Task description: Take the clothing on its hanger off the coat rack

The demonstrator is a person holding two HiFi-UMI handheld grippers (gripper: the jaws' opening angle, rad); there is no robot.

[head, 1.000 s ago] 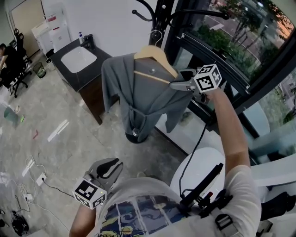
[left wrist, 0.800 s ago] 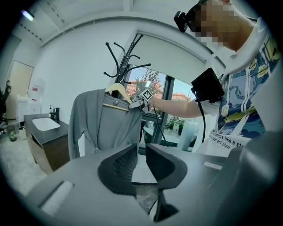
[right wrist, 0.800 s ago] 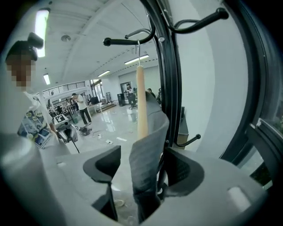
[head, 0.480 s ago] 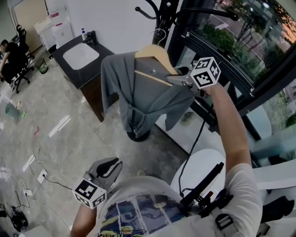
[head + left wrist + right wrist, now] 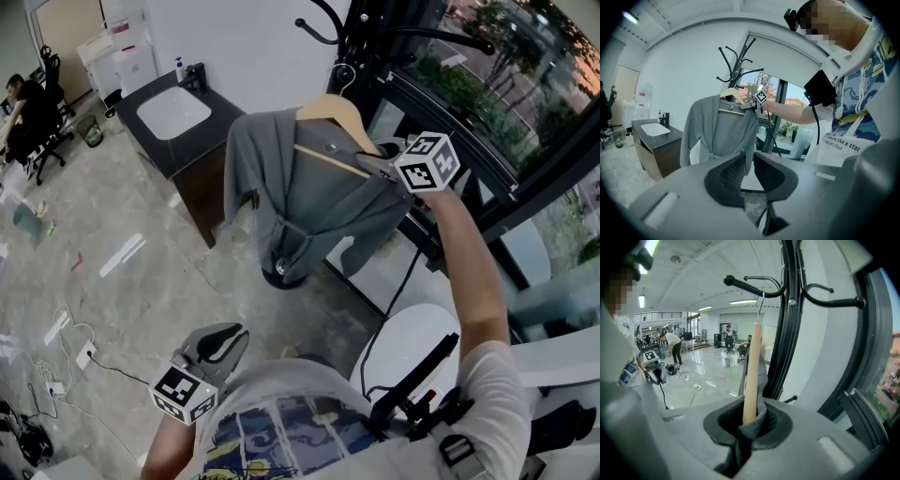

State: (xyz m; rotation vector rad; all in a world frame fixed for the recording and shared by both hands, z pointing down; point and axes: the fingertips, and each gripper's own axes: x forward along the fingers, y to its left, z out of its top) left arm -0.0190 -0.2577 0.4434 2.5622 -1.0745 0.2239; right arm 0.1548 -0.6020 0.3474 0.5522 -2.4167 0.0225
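Note:
A grey garment (image 5: 300, 211) hangs on a wooden hanger (image 5: 330, 111), whose metal hook (image 5: 344, 73) is over an arm of the black coat rack (image 5: 373, 42). My right gripper (image 5: 372, 166) is at the hanger's right shoulder. Its jaws are closing, and the pads press on the wooden hanger (image 5: 752, 366) and the grey cloth wrapped round it. The hook (image 5: 761, 303) still sits on the rack (image 5: 790, 310). My left gripper (image 5: 225, 339) is held low near my body, shut and empty, far from the garment (image 5: 717, 131).
A dark counter with a white sink (image 5: 173, 111) stands left of the rack. Window frames (image 5: 469, 178) run behind and to the right. Cables and a power strip (image 5: 66, 347) lie on the floor at the left. A person (image 5: 23, 103) sits far left.
The right gripper's jaws have come together on the hanger's right shoulder and the cloth over it. The left gripper has not moved.

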